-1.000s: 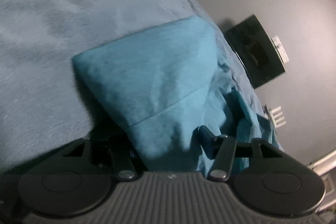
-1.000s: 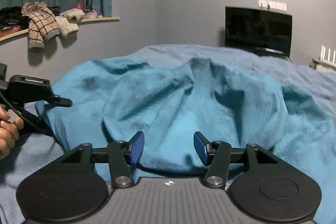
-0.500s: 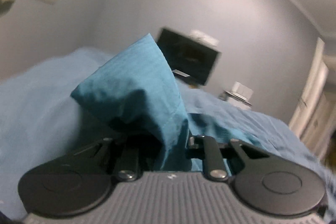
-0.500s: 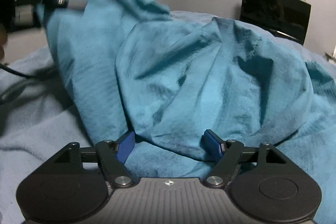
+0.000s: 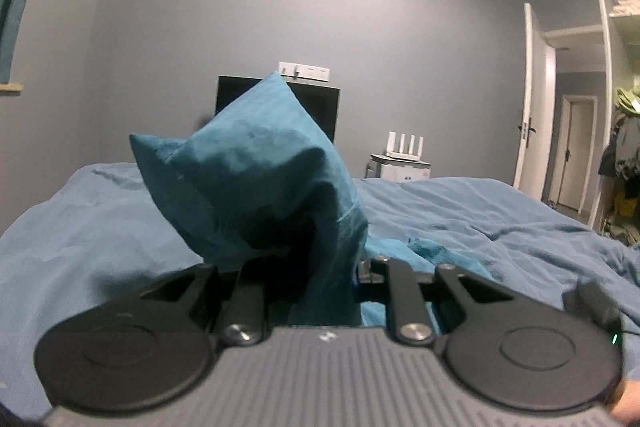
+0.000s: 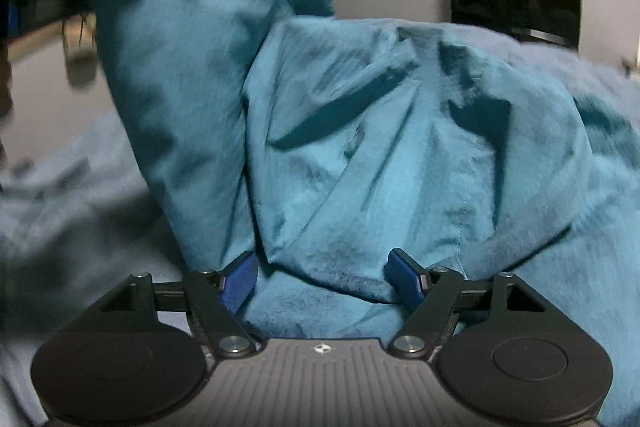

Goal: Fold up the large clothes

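The left gripper (image 5: 324, 279) is pinching a bunched corner of the teal garment (image 5: 260, 187) between closed fingers, lifting it above the bed (image 5: 480, 211). The right gripper (image 6: 320, 277) is resting spread wide, cloth lying between its blue fingers (image 6: 240, 279).

The garment (image 5: 264, 187) lies on the bed (image 5: 480, 219) (monitor (image 5: 320, 107) behind it), router (image 5: 404, 147) right of that.

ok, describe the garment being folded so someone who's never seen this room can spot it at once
Start at the wide bed covered by a pale blue fleece blanket. Heaped on it is a crumpled teal fabric garment, one end pinched in the left gripper and raised off the bed; the open right gripper sits at its lower edge. It is deeper, greener and more creased than the blanket.
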